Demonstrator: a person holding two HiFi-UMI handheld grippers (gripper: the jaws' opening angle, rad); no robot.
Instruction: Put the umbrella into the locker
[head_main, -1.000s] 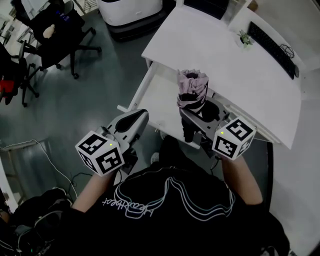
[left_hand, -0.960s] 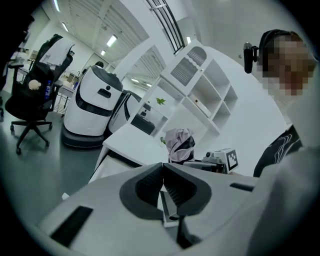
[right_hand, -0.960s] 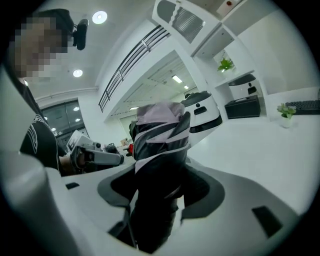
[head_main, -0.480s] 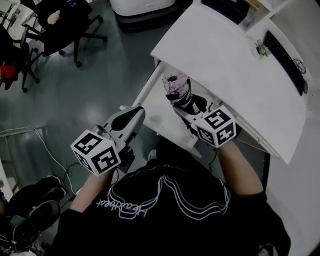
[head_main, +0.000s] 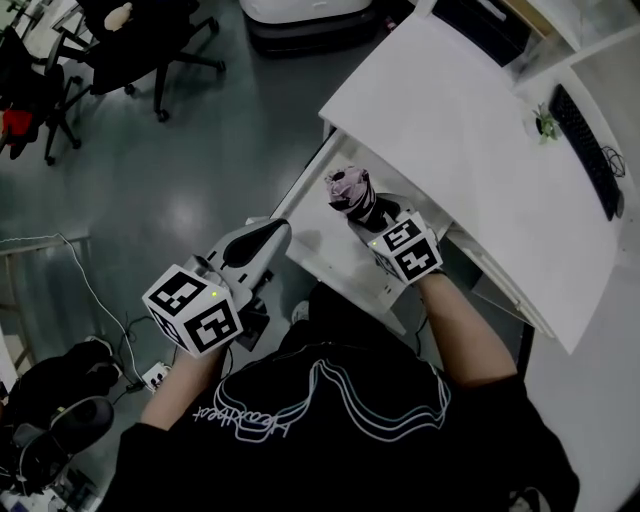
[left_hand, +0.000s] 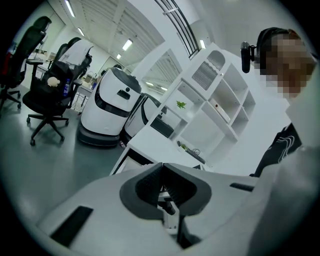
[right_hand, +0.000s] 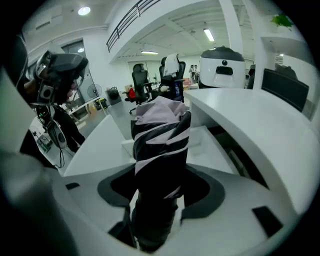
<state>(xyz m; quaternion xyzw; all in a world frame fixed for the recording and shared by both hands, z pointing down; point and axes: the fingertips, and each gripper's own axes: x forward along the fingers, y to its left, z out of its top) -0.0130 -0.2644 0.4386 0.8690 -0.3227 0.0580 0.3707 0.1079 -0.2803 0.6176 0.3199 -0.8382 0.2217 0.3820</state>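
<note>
Two grippers show from the head view, yet only their own views settle the jaws. The right gripper (right_hand: 160, 192) is clamped round the folded umbrella (right_hand: 160, 132), which juts above the white panel (head_main: 312, 238) at the desk (head_main: 455, 130) edge. The left gripper (left_hand: 163, 172), off to the left, has its jaws pressed together on nothing.
</note>
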